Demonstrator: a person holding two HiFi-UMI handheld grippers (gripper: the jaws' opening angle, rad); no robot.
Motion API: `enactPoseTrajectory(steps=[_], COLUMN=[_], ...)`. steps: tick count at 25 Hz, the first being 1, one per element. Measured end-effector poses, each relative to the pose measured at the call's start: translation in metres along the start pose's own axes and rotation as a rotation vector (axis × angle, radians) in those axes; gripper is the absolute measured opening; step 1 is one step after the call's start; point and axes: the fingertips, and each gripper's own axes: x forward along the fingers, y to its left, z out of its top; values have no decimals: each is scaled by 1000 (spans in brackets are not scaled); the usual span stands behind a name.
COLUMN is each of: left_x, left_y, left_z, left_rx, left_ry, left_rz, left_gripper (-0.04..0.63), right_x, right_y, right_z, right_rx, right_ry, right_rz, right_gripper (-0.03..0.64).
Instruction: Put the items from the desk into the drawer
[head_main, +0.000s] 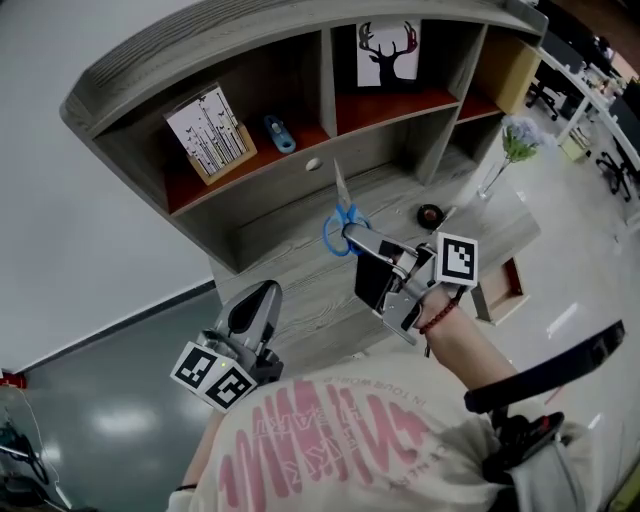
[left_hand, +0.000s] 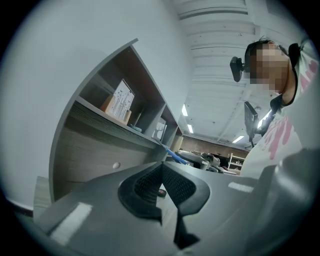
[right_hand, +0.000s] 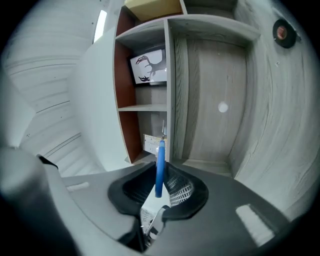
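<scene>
1. The right gripper (head_main: 362, 243) is pinching the scissors (head_main: 343, 215). In the right gripper view, a blue handle stands upright between the two pads, and the pads press on it from both sides.
2. The scissors are held up over the desk (head_main: 300, 285). Their metal blades point away from the person, toward the shelf unit (head_main: 330, 90) at the back of the desk.
3. The left gripper (head_main: 258, 300) has its jaws pressed together, and the left gripper view shows nothing between the pads. This gripper is over the front left part of the desk, well apart from the scissors.
4. A small round black thing (head_main: 430, 214) lies on the desk to the right of the scissors. It is near a glass vase with pale flowers (head_main: 512, 145), which stands at the right end of the desk.
5. The drawer (head_main: 508, 282) is pulled open at the right side of the desk, just beyond the person's right wrist. The part of its inside that shows is reddish-brown, and I cannot tell if something lies in it.
6. In the left compartment of the shelf unit, a card with tree drawings (head_main: 212, 130) leans, and a small blue thing (head_main: 280, 133) is beside it. In the next compartment a picture of a deer (head_main: 388, 52) stands upright.
7. A small round knob (head_main: 313, 165) sits on the grey panel below the shelves.
</scene>
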Motion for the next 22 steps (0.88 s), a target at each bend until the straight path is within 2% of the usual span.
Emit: enactPoseTrajectory(steps=[6, 11, 15, 19, 22], left_x=[0, 11, 16, 14, 15], left_y=[-29, -16, -40, -66, -71], left_z=[-37, -76, -96, -112, -122], left_rx=[-132, -191, -223, -243, -251], left_ry=[80, 144, 179, 228, 244], left_rz=[-90, -54, -120, -199, -214], left_gripper=[20, 7, 8, 9, 11], right_x=[-41, -66, -95, -127, -150], right_y=[-10, -43, -43, -44, -54], right_z=[-37, -55, -73, -84, -85], right_rx=[-19, -6, -13, -36, -53], right_ry=[-20, -16, -40, -112, -169], right_rz=[-70, -190, -230, -271, -329], right_gripper=[52, 52, 52, 52, 52])
